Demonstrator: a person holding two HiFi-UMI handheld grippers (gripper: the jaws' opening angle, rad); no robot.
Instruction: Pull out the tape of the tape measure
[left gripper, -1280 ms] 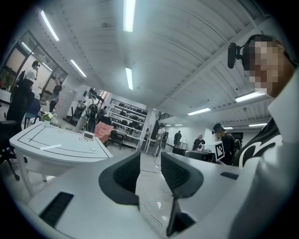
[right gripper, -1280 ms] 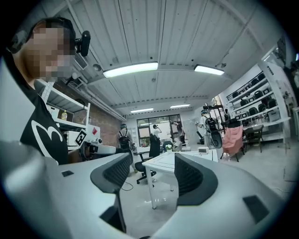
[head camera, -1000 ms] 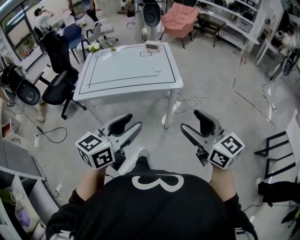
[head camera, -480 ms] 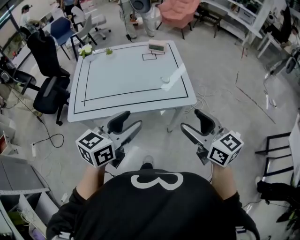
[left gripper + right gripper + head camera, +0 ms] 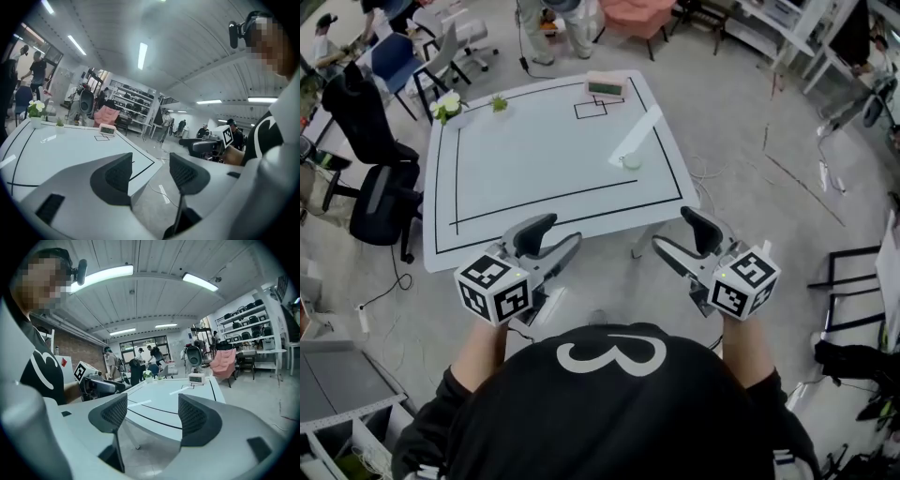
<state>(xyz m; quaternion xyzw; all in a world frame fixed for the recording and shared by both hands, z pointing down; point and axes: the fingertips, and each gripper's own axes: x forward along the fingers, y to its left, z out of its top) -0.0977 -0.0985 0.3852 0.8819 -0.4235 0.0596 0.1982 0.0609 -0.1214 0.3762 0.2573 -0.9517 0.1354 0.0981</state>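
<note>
So the tape measure point(image 5: 631, 161) is just a small round pale thing sitting on the white surface point(image 5: 516, 169). It's over on the right half, inside the black border line and not far from the right edge. There's a pale streak running from it up toward the far side, and honestly I can't tell if that's tape or just glare. Nothing's touching it. Both tongs are up in the air at the near edge of the surface, pointing toward it, well apart from the tape measure. The left tongs point(image 5: 558, 234) have just been opening and the jaws now stand wide. The left gripper view shows nothing between them, only the corner of the surface and the floor behind. Same deal with the right tongs point(image 5: 675, 232): they've just been opening, they're wide apart, and the gap is empty. Each one has its marker cube sitting by the person's hand, and the person's black top point(image 5: 609, 412) fills the bottom of the head view. At the far edge of the surface there's a little digital clock point(image 5: 602, 85) next to a small black rectangle outline. A pot of white flowers point(image 5: 447, 107) and a tiny green plant point(image 5: 499, 102) sit in the far left corner. A black office chair point(image 5: 370, 202) stands off to the left of the surface.
</note>
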